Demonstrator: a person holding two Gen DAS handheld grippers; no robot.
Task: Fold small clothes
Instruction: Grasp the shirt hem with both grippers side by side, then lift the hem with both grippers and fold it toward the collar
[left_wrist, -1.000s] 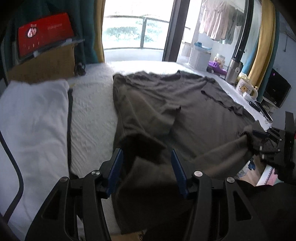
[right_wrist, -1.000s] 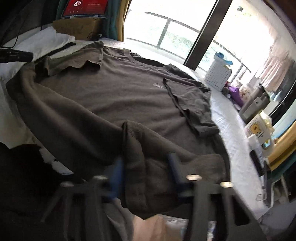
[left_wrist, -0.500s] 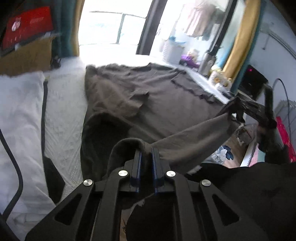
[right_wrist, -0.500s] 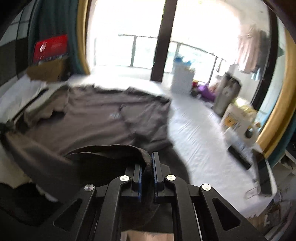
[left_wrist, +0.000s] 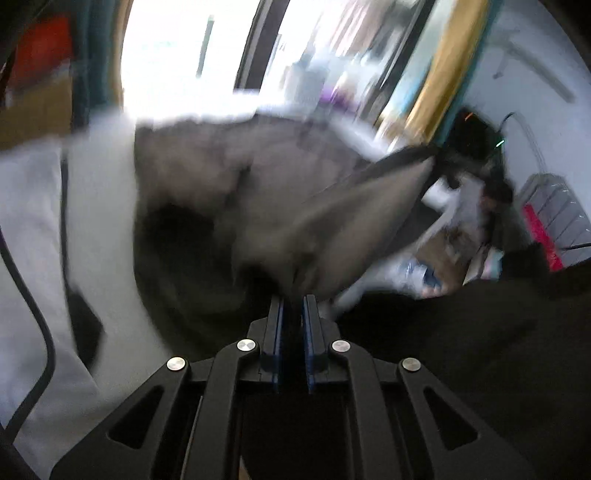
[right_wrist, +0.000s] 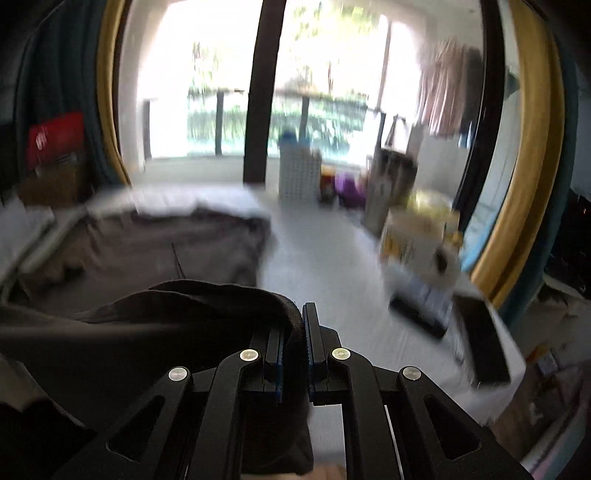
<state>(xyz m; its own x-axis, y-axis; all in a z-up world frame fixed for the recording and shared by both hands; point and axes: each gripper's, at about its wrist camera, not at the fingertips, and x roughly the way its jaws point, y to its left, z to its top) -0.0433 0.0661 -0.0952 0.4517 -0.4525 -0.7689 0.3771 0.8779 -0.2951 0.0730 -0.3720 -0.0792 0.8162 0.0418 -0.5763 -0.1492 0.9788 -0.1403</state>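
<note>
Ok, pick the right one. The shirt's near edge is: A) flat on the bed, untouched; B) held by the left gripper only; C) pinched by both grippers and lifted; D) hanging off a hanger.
C: the left gripper and right gripper are each shut on the shirt, its edge lifted off the bed.

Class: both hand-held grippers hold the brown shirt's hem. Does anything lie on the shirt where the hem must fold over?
Nothing visible does. The left hand-held gripper and right hand-held gripper clamp the brown shirt, whose spread part looks bare; blur limits certainty.

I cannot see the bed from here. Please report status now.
Left gripper and right gripper: jaws shut on hem of brown T-shirt. Hem lifted, top half flat on bed. Fold path unobstructed.
</note>
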